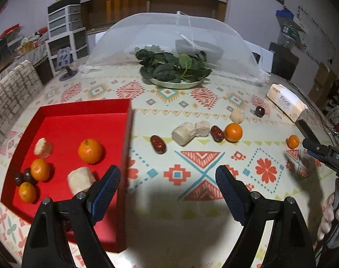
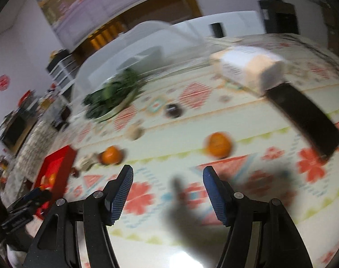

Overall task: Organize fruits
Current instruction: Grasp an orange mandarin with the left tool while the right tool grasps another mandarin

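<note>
Sorting is partly done: four oranges [image 1: 90, 151] are gathered in the red tray [image 1: 84, 106]; two more [image 1: 233, 132] remain on the tabletop [image 1: 191, 102]. Both claws, left [image 1: 168, 175] and right [image 2: 168, 174], are held agape, empty.

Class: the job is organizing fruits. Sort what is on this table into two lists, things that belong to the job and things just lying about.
Job: red tray, oranges, red dates, pale peeled pieces, dark round fruit.

Lying about: plate of greens, mesh food cover, tissue pack, black flat object.

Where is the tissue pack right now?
In the left wrist view, the tissue pack lies at the table's far right edge, just right of the dark round fruit.
</note>
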### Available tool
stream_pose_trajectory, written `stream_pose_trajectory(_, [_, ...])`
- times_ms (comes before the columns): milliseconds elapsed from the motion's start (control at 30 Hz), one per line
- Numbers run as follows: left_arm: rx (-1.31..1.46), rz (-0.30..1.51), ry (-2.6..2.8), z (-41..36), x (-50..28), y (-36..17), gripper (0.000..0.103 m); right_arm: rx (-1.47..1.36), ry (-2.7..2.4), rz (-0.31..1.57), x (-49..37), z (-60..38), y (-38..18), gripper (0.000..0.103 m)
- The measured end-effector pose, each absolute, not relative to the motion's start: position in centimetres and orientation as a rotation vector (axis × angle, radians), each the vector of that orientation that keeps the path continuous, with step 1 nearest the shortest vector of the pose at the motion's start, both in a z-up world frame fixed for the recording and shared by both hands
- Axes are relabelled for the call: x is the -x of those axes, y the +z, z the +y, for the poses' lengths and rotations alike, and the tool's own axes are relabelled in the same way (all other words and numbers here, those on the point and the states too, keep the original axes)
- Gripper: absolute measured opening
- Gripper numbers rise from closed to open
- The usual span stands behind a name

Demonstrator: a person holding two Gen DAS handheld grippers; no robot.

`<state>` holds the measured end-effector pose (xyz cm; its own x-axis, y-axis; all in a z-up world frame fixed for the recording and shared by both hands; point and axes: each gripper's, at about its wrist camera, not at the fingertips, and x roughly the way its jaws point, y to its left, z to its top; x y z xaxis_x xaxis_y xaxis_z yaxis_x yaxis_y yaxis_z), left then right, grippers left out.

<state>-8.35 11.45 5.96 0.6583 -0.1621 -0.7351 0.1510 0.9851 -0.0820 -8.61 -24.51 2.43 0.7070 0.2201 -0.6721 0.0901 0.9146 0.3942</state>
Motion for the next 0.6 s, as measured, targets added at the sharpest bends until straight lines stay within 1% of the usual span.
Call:
stream_pose_trajectory(200, [0.006,0.846,-0.293,8.9,7.4,5.6,0.086,-0.399,0.0,0.81,7.3,-27.2,1.8,0.069])
stream_pose_trajectory(600, [-0.096,0.84,-0.46,2.2,3.0,5.3,0.086,-0.309,-0.041,0.904,2.5,-25.8,-0.2,0.069])
